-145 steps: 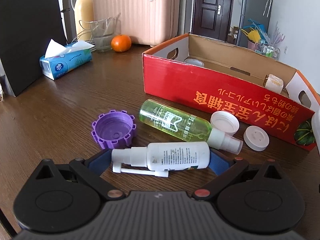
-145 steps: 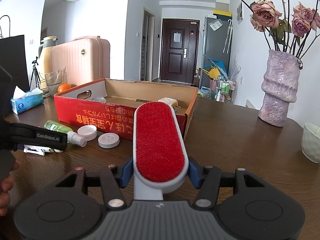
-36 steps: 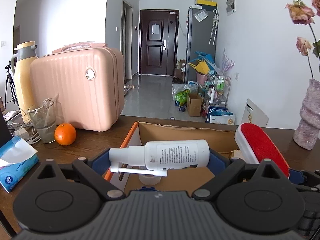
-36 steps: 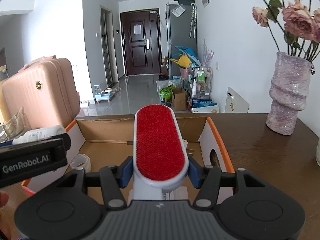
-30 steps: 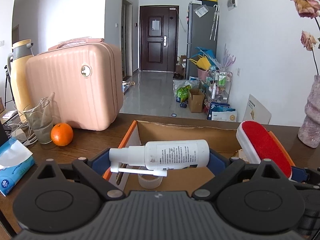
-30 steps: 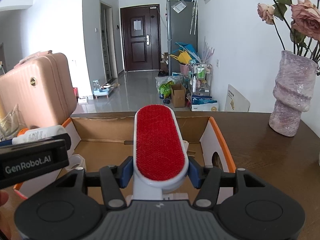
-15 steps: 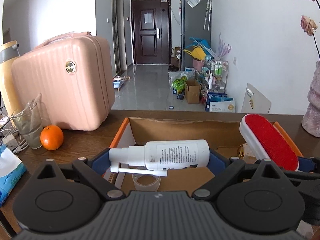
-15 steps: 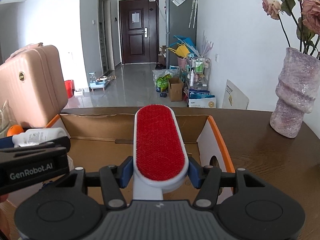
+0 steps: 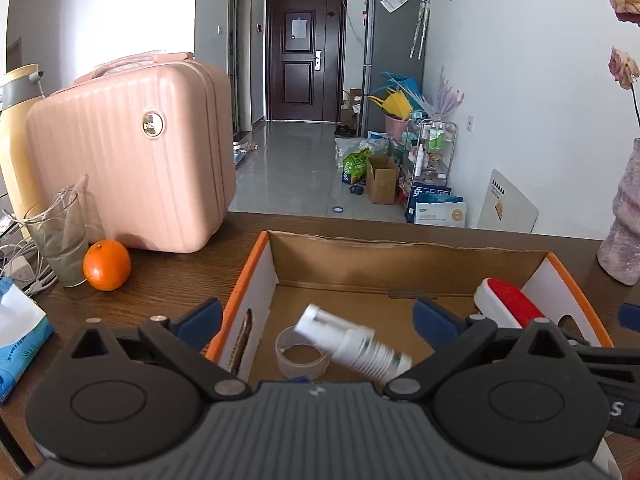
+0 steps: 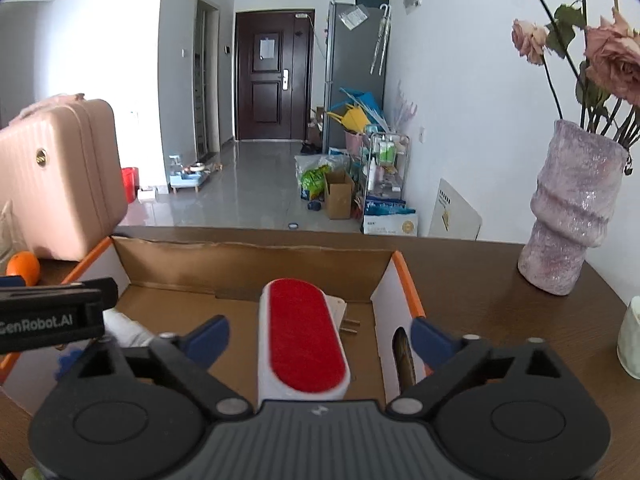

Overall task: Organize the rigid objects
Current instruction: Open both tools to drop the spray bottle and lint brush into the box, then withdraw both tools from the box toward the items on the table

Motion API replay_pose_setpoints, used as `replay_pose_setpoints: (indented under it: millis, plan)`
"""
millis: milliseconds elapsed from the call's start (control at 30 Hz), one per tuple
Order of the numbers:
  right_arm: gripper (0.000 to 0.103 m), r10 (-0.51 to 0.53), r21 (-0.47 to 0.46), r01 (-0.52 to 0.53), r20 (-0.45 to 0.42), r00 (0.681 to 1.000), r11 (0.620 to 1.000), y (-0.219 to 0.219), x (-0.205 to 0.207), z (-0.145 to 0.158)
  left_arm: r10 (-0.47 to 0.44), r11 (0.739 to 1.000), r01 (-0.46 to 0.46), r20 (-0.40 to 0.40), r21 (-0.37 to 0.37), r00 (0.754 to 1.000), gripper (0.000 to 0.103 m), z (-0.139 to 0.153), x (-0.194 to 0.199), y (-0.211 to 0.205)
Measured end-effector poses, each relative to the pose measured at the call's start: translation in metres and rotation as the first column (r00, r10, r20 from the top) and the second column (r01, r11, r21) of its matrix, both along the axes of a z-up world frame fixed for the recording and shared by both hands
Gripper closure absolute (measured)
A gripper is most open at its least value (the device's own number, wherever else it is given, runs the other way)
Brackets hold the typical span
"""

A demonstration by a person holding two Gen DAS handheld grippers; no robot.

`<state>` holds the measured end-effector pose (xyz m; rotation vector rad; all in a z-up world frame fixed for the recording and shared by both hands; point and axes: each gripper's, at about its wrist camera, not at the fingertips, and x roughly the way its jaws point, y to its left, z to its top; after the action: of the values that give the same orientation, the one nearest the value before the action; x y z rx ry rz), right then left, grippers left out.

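White spray bottle (image 9: 352, 346) and red-faced lint brush (image 10: 304, 344) lie free in the cardboard box (image 9: 400, 260) — both grippers' jaws have just been opening, now wide apart.

White walls, grey tile floor (image 9: 296, 168), dark door (image 9: 306, 76), grey fridge (image 9: 394, 64) w/ blurry clutter nearby.

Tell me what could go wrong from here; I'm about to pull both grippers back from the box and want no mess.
1. The white spray bottle, blurred and tilted over the tape roll, looks mid-drop; it may bounce or roll inside the cardboard box.
2. The lint brush lies between the right gripper's just-opened jaws, so a careless pull-back could snag it.
3. The open left gripper hangs low over the box's left wall and might knock it.
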<state>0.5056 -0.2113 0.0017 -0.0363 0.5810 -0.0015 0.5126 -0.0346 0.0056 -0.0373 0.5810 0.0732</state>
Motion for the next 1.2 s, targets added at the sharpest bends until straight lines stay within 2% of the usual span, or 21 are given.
replay_pose_setpoints:
  millis: [300, 500, 933, 1200]
  plan:
    - [0.004, 0.010, -0.001, -0.010, 0.006, 1.000, 1.000, 0.000, -0.002, 0.000, 0.009, 1.000, -0.009, 0.000, 0.003, 1.000, 0.000, 0.001, -0.003, 0.001]
    - [0.004, 0.011, -0.010, -0.011, 0.028, 1.000, 1.000, 0.001, -0.013, 0.001, 0.010, 1.000, -0.010, 0.026, -0.001, 1.000, 0.000, 0.006, -0.016, 0.005]
    - [0.004, 0.000, 0.009, -0.001, 0.130, 0.991, 1.000, -0.009, -0.073, 0.008, 0.011, 1.000, -0.011, 0.086, 0.003, 0.996, 0.000, 0.013, -0.070, 0.018]
    - [0.004, 0.013, 0.016, -0.016, 0.159, 0.987, 1.000, -0.009, -0.113, 0.005, 0.013, 1.000, -0.015, 0.112, 0.011, 0.994, 0.000, 0.008, -0.109, 0.031]
